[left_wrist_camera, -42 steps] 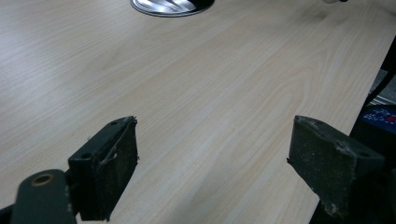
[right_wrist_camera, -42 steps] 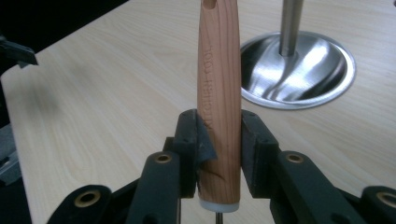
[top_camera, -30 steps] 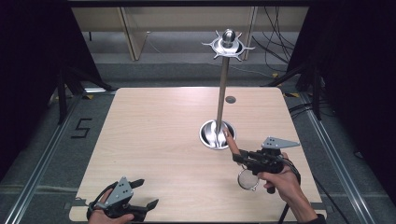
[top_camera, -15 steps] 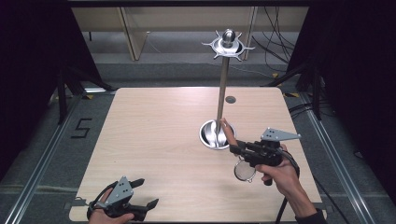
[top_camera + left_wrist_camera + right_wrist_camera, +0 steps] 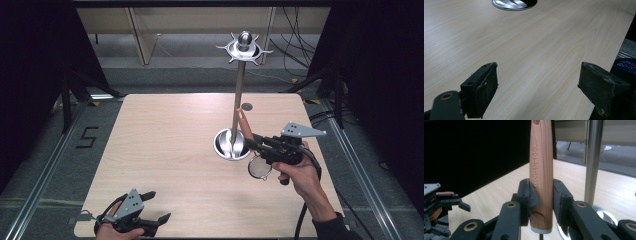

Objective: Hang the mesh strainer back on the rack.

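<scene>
In the right gripper view the wooden handle (image 5: pixel 541 170) runs off the top edge, and below the pads its lower end is cut by the bottom edge, so the tool's head is unseen there. In the high view that head (image 5: pixel 260 167) (a round, mesh-like disc) is too small to identify. The stand's pole (image 5: pixel 593 160) leaves the top edge. In the left gripper view the stand's base (image 5: pixel 514 3) is clipped at the far edge.

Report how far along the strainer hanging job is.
Done: the right claw is shut on the strainer's wooden handle, and the strainer is off the table. In hand: holding it upright beside the stand's pole. Left: hooking it on the top rack. The left claw rests open.
</scene>
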The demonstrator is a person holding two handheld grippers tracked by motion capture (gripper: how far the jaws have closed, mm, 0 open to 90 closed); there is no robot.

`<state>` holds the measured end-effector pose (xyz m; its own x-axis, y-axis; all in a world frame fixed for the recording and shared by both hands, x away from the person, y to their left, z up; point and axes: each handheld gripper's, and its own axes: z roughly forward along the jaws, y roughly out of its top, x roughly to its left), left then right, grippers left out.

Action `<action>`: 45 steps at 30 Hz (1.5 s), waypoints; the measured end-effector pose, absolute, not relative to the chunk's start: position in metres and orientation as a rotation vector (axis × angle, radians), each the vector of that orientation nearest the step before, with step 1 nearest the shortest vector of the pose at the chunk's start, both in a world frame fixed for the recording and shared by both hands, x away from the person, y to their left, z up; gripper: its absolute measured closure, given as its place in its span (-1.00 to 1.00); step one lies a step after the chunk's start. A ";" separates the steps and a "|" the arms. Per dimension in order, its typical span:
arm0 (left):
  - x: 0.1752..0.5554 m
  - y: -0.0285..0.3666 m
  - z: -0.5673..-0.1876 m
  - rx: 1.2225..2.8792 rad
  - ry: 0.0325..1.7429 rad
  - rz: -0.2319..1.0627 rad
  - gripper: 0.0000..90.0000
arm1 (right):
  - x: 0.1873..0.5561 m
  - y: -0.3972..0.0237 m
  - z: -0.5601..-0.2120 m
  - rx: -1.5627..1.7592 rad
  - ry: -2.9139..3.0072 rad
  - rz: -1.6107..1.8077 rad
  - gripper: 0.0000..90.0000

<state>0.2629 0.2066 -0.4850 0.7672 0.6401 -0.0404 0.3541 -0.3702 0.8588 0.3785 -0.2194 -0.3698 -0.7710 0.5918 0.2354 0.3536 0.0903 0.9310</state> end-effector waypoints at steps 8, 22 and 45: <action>0.262 0.207 -0.485 1.997 0.748 0.382 -0.66 | 0.385 -0.218 -0.357 0.940 2.109 1.790 0.59; 0.263 0.208 -0.485 2.000 0.737 0.391 -0.66 | 0.392 -0.216 -0.334 0.902 2.041 1.849 0.59; 0.264 0.209 -0.485 2.015 0.723 0.390 -0.66 | 0.398 -0.233 -0.287 0.908 1.911 1.871 0.59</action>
